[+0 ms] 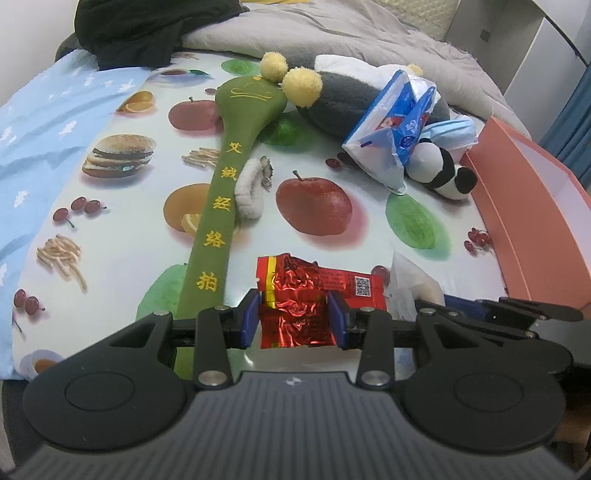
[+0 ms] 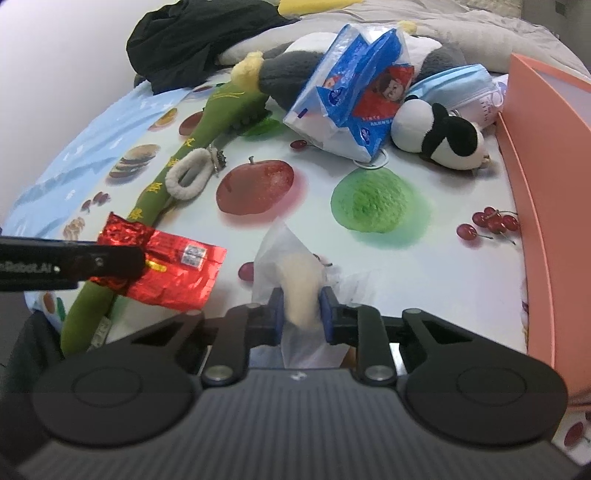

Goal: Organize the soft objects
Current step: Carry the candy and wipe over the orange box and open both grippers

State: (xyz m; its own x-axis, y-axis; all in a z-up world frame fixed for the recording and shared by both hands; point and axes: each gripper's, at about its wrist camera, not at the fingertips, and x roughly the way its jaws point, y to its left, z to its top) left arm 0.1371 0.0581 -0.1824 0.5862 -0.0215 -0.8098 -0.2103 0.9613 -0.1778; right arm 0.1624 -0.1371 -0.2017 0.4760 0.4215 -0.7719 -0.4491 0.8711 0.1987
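My left gripper (image 1: 293,319) is shut on a crinkled red foil packet (image 1: 295,288), held just above the fruit-print cloth (image 1: 122,236). In the right wrist view that packet (image 2: 177,273) sticks out from the left gripper's black finger (image 2: 74,260). My right gripper (image 2: 302,314) is shut on a cream soft lump in a clear plastic bag (image 2: 299,271). The bag (image 1: 410,284) also shows at the lower right of the left wrist view. A long green padded bat (image 1: 221,184) with yellow pompoms lies to the left, with a white fluffy hair tie (image 1: 249,188) resting against it.
A salmon-pink open box (image 2: 550,184) stands along the right edge. Beyond lie a panda plush (image 2: 439,136), a blue tissue pack (image 2: 351,99), blue face masks (image 2: 454,85) and a grey plush (image 2: 284,70). A black garment (image 1: 136,26) and a grey blanket are at the back.
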